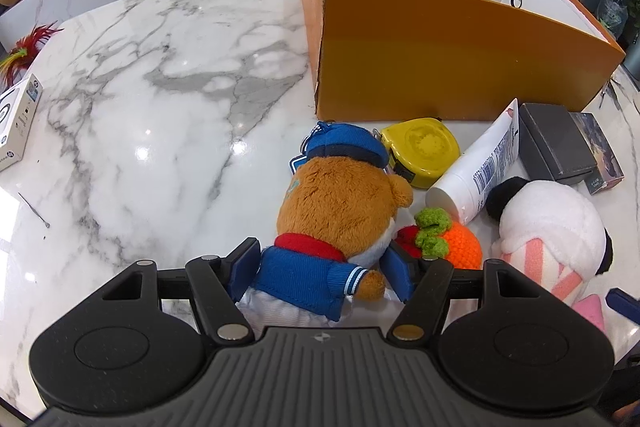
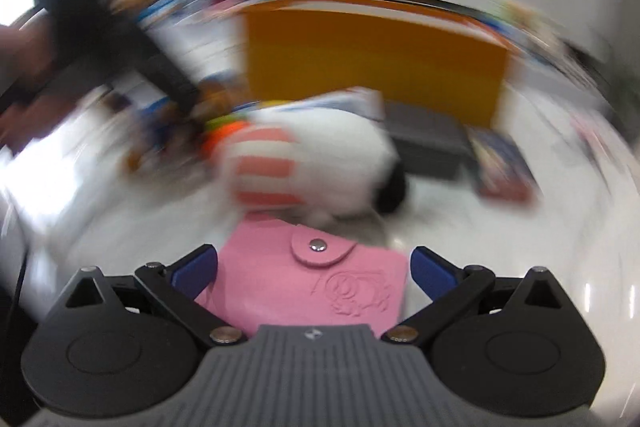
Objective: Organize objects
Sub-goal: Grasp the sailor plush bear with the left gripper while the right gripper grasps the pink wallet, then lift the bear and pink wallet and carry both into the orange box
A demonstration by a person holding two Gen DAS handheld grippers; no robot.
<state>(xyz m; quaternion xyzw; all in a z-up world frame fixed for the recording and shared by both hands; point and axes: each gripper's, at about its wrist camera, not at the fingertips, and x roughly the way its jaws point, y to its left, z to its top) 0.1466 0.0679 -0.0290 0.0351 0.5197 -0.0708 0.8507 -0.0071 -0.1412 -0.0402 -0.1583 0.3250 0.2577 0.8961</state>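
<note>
In the left wrist view, a brown bear plush in a blue sailor suit and cap lies on the marble table. My left gripper is shut on its body, with a blue pad against each side. In front of it stands an orange cardboard box, open at the top. In the blurred right wrist view, a pink snap pouch sits sharp between the pads of my right gripper, held just above the table. The orange box is straight ahead.
Beside the bear lie a yellow tape measure, a white tube, a crochet orange, a white plush with pink stripes and a grey box. A white carton sits at the table's left edge.
</note>
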